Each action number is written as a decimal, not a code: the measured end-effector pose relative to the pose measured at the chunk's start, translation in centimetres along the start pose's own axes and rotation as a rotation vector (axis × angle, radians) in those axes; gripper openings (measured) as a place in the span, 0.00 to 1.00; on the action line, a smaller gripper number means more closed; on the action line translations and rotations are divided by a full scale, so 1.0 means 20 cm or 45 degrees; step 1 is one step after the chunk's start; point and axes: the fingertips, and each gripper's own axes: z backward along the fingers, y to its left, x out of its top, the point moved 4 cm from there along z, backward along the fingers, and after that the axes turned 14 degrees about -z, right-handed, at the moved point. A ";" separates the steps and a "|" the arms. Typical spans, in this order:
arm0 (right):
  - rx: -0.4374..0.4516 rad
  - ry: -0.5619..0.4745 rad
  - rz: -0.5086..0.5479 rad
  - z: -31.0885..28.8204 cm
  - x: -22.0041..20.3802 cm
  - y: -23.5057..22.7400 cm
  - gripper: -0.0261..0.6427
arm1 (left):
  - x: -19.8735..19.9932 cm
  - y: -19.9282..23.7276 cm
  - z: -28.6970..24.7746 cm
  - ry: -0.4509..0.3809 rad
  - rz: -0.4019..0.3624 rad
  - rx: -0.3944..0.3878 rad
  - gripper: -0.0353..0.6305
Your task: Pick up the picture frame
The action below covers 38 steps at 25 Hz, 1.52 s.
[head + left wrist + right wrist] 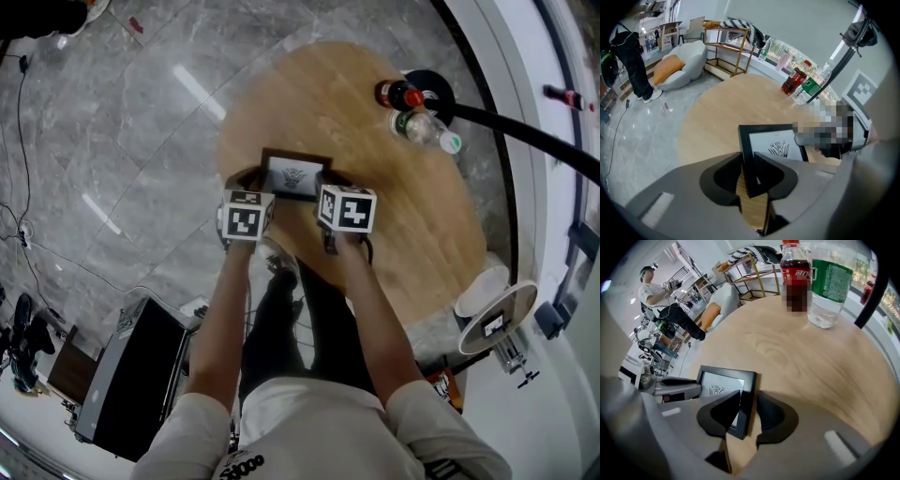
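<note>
The left tool (747, 161) is closed on the left side bar of the black rectangular picture frame (294, 174). The frame is propped at the near edge of the round light wooden bench (394, 234), its long axis running left to right between both tools. The right side bar is straddled by the right tool (749, 404), whose jaws are apart, with a sliver of gap at one pad.

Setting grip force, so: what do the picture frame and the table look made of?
The picture frame: matte black moulding with no glare. It could be painted wood or plastic; I can't tell which.
The table: pale wood with visible grain and a low-sheen finish. It could be solid wood or veneer.
</note>
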 end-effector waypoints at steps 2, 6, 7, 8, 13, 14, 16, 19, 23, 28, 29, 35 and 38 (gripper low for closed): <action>0.006 -0.011 -0.006 0.00 0.00 0.01 0.21 | 0.00 0.00 0.00 -0.015 0.002 0.003 0.20; -0.010 -0.009 0.034 0.01 -0.01 0.02 0.17 | -0.02 -0.01 0.02 -0.014 0.013 0.021 0.18; -0.012 -0.005 0.032 0.02 -0.01 0.02 0.17 | -0.03 -0.02 0.03 -0.009 0.012 0.025 0.18; -0.009 -0.001 0.027 0.02 -0.01 0.02 0.17 | -0.03 -0.02 0.04 -0.014 0.015 0.028 0.18; 0.045 -0.026 0.043 0.15 0.00 0.12 0.17 | 0.03 -0.02 0.23 -0.106 0.068 0.039 0.18; 0.055 -0.042 0.050 0.20 0.00 0.15 0.17 | 0.04 -0.02 0.28 -0.126 0.072 0.048 0.18; 0.070 -0.081 0.072 0.29 0.00 0.22 0.17 | 0.05 -0.02 0.40 -0.168 0.074 0.069 0.18; 0.098 -0.139 0.118 0.44 -0.01 0.33 0.17 | 0.08 -0.02 0.58 -0.239 0.070 0.102 0.18; 0.177 -0.232 0.155 0.68 -0.06 0.44 0.17 | 0.10 -0.07 0.82 -0.340 0.065 0.133 0.18; 0.192 -0.291 0.213 0.93 -0.20 0.52 0.17 | 0.05 -0.17 1.07 -0.414 0.029 0.145 0.18; 0.193 -0.302 0.218 0.98 -0.22 0.53 0.17 | 0.05 -0.19 1.11 -0.428 0.027 0.148 0.18; 0.213 -0.413 0.269 1.28 -0.35 0.62 0.17 | 0.03 -0.29 1.39 -0.536 0.001 0.182 0.17; 0.238 -0.473 0.271 1.41 -0.39 0.68 0.17 | 0.03 -0.31 1.53 -0.595 -0.030 0.208 0.17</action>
